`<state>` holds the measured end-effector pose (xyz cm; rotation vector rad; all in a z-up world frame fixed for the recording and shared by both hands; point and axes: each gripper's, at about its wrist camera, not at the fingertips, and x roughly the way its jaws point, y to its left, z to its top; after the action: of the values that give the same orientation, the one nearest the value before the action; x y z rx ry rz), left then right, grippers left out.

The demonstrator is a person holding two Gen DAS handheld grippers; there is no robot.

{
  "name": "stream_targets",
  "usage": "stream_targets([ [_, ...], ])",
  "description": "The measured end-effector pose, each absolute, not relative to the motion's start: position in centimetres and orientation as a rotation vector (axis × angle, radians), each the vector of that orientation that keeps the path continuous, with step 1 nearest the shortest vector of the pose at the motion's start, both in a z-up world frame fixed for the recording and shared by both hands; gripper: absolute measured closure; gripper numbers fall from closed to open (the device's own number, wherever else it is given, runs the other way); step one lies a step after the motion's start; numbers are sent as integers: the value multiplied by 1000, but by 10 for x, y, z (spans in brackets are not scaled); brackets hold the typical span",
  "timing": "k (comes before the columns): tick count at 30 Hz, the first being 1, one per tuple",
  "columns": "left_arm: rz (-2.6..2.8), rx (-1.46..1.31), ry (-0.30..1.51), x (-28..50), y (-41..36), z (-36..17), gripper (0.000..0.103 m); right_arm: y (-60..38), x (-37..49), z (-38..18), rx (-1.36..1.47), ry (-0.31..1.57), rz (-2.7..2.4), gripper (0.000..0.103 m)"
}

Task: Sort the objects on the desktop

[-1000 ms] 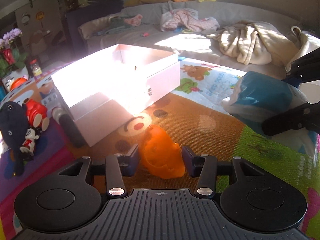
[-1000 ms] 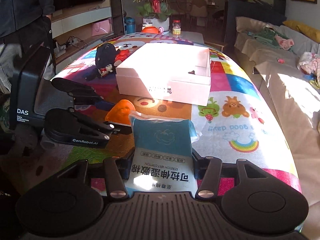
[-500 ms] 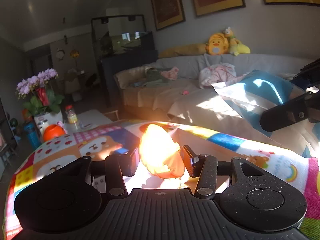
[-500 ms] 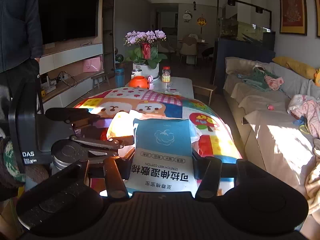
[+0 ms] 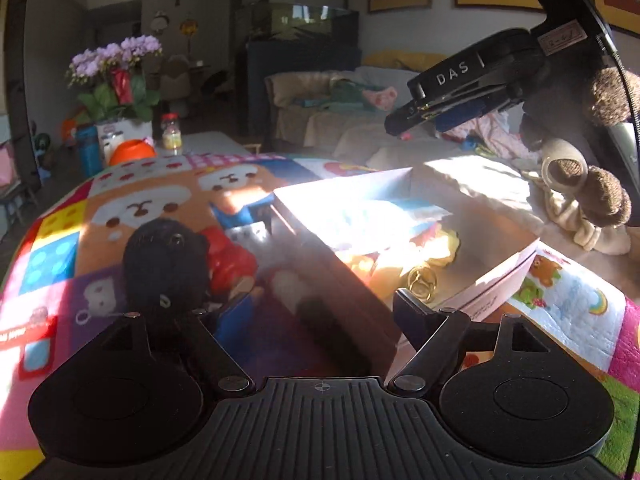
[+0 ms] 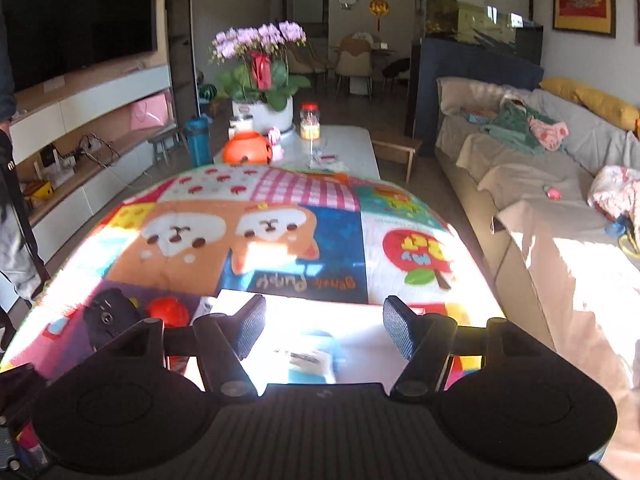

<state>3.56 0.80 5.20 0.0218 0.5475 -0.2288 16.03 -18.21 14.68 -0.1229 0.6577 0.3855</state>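
Both my grippers empty: left gripper [image 5: 318, 312] jaws wide, right gripper [image 6: 324, 330] likewise. White box [image 5: 496, 276] right of centre holds wipes pack [image 6: 312, 360]. Next, I judge: black plush [image 5: 166, 264] lower left, centre jaws, close.

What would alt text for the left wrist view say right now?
The left hand-held gripper hangs open and empty over a colourful mat, beside a sunlit white box holding a blue packet and orange-yellow items. A black plush toy lies left; the right hand-held gripper hovers above the box.
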Motion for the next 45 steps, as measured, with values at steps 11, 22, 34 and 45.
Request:
stream_targets([
  [11, -220, 8, 568, 3, 26, 52, 9, -149, 171, 91, -188, 814, 370, 68],
  [22, -40, 40, 659, 2, 57, 23, 8, -65, 116, 121, -255, 822, 601, 68],
  [34, -54, 38, 644, -14, 57, 12, 6, 13, 130, 62, -227, 1070, 592, 55],
  [45, -59, 33, 638, -15, 56, 13, 6, -41, 83, 103, -196, 970, 693, 72],
])
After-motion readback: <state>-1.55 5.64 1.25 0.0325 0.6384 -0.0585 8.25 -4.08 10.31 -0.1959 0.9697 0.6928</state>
